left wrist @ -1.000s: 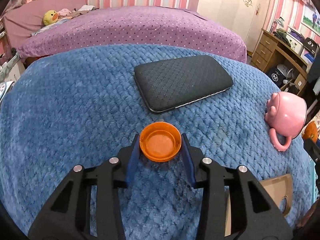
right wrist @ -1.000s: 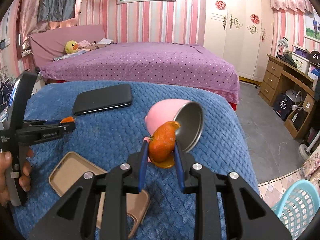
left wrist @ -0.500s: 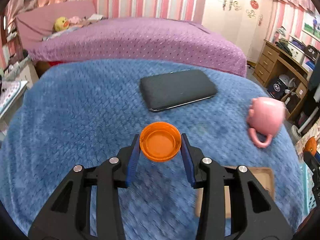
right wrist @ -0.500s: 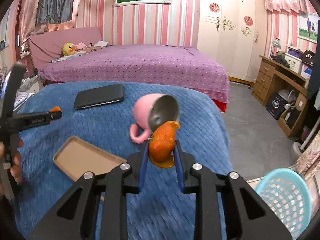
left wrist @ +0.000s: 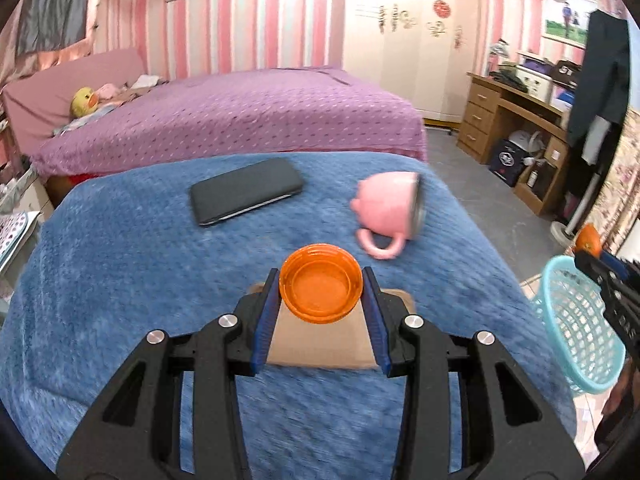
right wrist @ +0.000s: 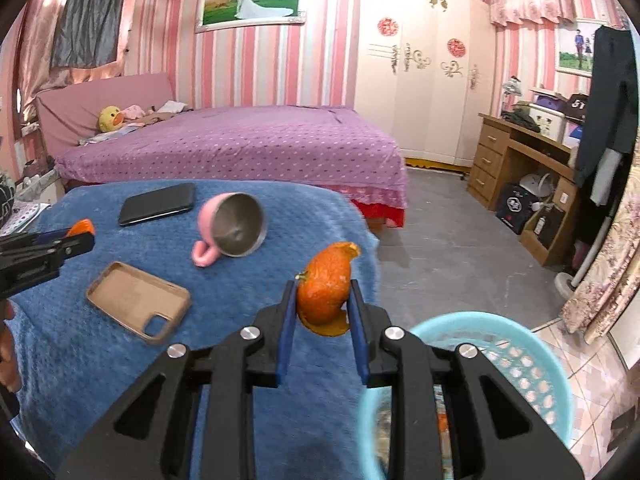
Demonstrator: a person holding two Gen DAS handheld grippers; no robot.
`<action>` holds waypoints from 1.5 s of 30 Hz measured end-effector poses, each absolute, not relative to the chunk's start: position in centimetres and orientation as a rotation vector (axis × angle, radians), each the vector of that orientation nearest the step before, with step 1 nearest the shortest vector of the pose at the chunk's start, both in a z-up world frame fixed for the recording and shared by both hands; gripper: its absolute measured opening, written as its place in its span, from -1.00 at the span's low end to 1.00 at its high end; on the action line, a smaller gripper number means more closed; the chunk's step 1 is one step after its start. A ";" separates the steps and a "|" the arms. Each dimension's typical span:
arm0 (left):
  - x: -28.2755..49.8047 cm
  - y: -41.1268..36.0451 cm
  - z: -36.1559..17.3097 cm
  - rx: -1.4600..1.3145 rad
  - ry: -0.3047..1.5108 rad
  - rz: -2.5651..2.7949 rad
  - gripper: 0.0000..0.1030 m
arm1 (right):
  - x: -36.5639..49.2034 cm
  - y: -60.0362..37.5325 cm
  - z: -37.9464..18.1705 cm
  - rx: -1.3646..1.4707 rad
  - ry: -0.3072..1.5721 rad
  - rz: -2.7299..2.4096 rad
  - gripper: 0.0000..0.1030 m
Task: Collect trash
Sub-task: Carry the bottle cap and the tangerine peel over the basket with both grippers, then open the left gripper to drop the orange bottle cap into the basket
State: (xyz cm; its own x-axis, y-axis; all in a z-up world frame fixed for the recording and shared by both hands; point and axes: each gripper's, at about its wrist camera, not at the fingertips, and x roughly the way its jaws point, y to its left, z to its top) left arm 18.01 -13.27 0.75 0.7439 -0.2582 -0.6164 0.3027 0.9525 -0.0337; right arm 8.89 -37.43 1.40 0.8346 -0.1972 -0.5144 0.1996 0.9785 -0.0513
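Blue blanket point(right wrist: 260, 280) lies beneath both grippers: the left gripper point(left wrist: 321, 309) clamps an orange lid point(left wrist: 321, 289), the right gripper point(right wrist: 322, 314) pinches an orange peel point(right wrist: 326, 286) just beside the basket point(right wrist: 532, 364).

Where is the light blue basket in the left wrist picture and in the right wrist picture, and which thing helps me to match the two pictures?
Left wrist view: the light blue basket stands at the right edge, on the floor beside the blue blanket.
Right wrist view: the basket is at the bottom right, partly behind the right gripper.
Shared landmark: the pink cup lying on its side on the blanket.
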 end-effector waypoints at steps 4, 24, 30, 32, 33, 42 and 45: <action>15.9 -15.6 0.6 0.133 0.627 -0.313 -0.25 | 7.0 -40.6 1.7 0.019 0.529 -0.255 -0.50; 8.2 -31.9 1.6 0.141 0.568 -0.523 -0.25 | -0.4 -54.2 0.1 0.083 0.532 -0.415 -0.50; 7.0 -36.8 0.4 0.161 0.589 -0.595 -0.25 | -1.6 -56.1 -0.6 0.118 0.536 -0.433 -0.50; 6.9 -38.0 0.0 0.165 0.596 -0.609 -0.25 | -1.8 -56.5 -0.6 0.122 0.533 -0.438 -0.50; 7.0 -38.4 -0.3 0.165 0.604 -0.620 -0.25 | -1.9 -56.7 -0.7 0.123 0.531 -0.440 -0.50; 7.5 -40.8 -1.2 0.186 0.585 -0.617 0.20 | -1.8 -56.7 -1.2 0.135 0.536 -0.432 -0.50; 7.6 -39.9 -0.9 0.187 0.550 -0.578 0.64 | -1.4 -56.3 -1.3 0.126 0.538 -0.424 -0.50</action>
